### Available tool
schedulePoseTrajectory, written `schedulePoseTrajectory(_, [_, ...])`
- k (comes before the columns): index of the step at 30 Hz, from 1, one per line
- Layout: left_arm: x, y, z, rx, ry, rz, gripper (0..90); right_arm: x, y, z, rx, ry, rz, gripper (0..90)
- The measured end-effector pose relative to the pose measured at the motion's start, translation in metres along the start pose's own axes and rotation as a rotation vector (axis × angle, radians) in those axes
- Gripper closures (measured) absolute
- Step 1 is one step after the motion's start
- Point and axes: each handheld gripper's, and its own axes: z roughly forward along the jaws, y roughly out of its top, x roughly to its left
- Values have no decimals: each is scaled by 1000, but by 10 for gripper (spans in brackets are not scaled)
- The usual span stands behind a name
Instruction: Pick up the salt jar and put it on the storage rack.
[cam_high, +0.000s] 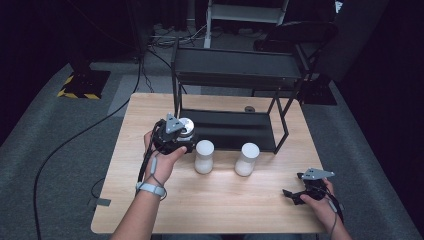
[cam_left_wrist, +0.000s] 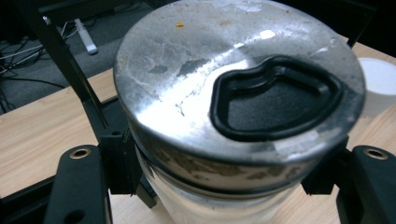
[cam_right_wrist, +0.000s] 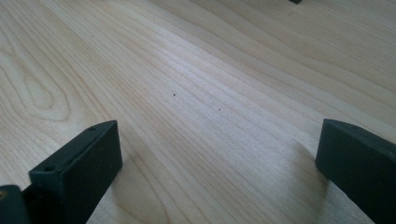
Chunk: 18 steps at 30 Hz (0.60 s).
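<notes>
- Jar (cam_high: 187, 127) with a metal lid sits left of centre in the high view, at the near left corner of the black rack (cam_high: 235, 75), and the left gripper (cam_high: 176, 136) is clamped on it.
- Left gripper view brings the same jar (cam_left_wrist: 233, 107) close: its dull, scratched lid covers most of the frame, with a black rubber loop set into the top at centre right, and frosted glass below the rim at the bottom.
- That close view shows the jaws pressing on both sides just under the lid rim, one at lower left and one at lower right; from above the hand and the grey plate hide this contact.
- High view alone shows the layout: two white cylinders stand on the wooden table (cam_high: 150, 107) in front of the rack, the nearer white cylinder (cam_high: 204, 156) just right of the held jar, the other white cylinder (cam_high: 246, 159) further right.
- Part of a white cylinder (cam_left_wrist: 380, 84) appears at the right edge of the left gripper view, behind the jar.
- Right gripper (cam_high: 295, 195) rests at the lower right of the high view, well apart from the jar.
- Right gripper view shows its two black jaws spread wide at the bottom corners with bare wood grain between them, holding nothing.
</notes>
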Motion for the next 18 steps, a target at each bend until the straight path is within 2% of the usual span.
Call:
schedulePoseTrajectory(7, [1, 18, 11, 0, -7, 9, 306, 0, 0, 0, 0, 0, 0, 2])
schedulePoseTrajectory(14, [1, 24, 20, -24, -8, 6, 306, 0, 0, 0, 0, 0, 1, 3])
schedulePoseTrajectory(18, [-1, 30, 27, -21, -7, 10, 306, -1, 0, 1, 0, 0, -2, 2])
